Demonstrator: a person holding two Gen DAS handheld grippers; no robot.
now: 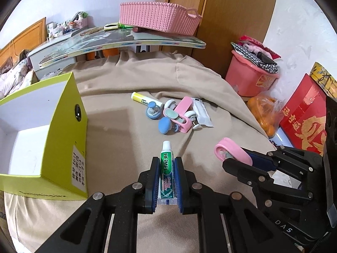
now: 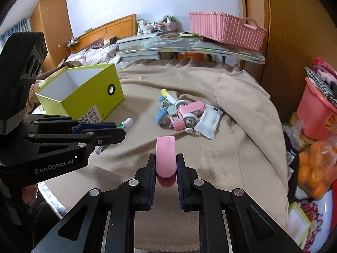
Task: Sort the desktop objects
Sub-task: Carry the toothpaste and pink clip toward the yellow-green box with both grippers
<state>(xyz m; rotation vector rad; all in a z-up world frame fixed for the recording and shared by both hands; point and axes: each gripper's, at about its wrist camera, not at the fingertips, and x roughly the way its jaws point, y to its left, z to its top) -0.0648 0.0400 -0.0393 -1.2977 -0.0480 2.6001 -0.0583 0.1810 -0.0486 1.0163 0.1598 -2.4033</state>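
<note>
Holding both loads clear of the cloth-covered tabletop, the step in hand looks like transfer to the green box. Left tongs pinch a toothpaste tube mid-body, cap fwd; right tongs pinch a pink clip edge-on. Box sits open-topped, to the left. Recommended: move left tongs first, keep tube level, release only once over the opening, not the rim. Bring the right tongs in after, w/o crossing arms. Remaining pile (lip balm, pins, clip, sachet) lies near centre, apart from the box; avoid sweeping it.
</note>
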